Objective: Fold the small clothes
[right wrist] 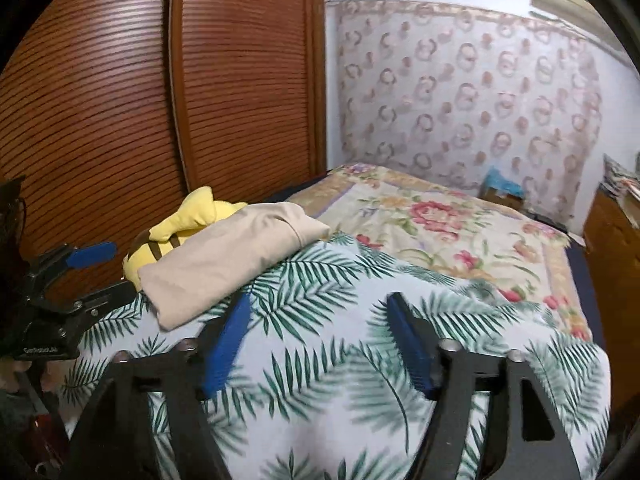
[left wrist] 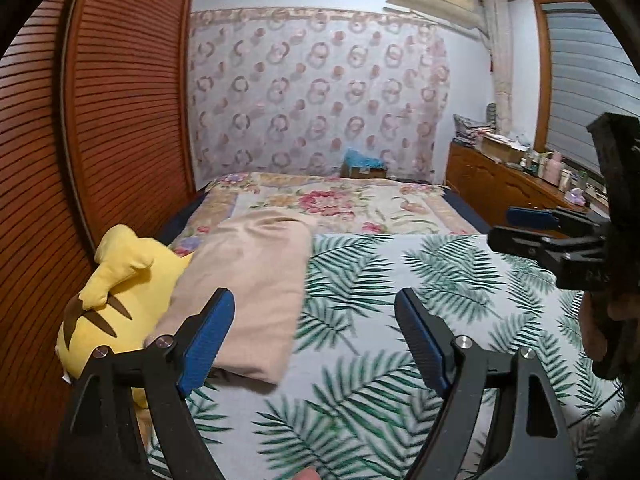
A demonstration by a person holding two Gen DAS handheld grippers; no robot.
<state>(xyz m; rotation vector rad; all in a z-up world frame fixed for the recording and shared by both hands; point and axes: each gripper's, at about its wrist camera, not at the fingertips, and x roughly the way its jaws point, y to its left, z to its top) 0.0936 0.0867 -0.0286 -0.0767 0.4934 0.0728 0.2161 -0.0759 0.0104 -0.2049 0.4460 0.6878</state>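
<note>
The left gripper (left wrist: 314, 336) is hanging released, jaws wide and empty, over the leaf-print sheet (left wrist: 400, 300). The right gripper (right wrist: 320, 340) is likewise spread and holding nothing. The folded beige garment (left wrist: 248, 292) is lying on the bed, its long axis running away toward the far wall, its left edge resting against a yellow plush toy (left wrist: 116, 292).

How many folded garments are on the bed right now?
1. A beige folded garment lies on the palm-leaf sheet at the wardrobe side, leaning against the yellow plush toy. Neither view shows the bed's near end, so others may be hidden.
</note>
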